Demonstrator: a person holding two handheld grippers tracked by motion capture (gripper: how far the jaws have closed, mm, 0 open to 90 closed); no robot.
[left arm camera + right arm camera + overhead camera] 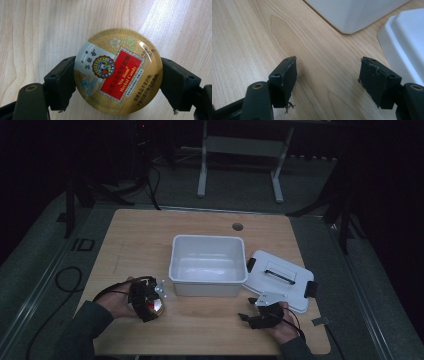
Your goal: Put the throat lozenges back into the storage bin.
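A round gold candy tin (118, 71) with a red label sits between the two jaws of my left gripper (117, 85), which is shut on its sides just above the wooden table. From the high view the left gripper (150, 301) holds the tin (157, 307) at the table's front left, left of the white bin (207, 265). My right gripper (248, 311) is at the front right, near the white lid (280, 279). In the right gripper view its jaws (328, 82) stand wide apart over bare wood, nothing between them.
The open white bin (354, 12) stands mid-table, its lid (407, 42) with black latches lying flat to its right. A cable hole (237, 226) is near the table's far edge. Cables trail from both grippers. A metal frame (240, 155) stands on the floor beyond.
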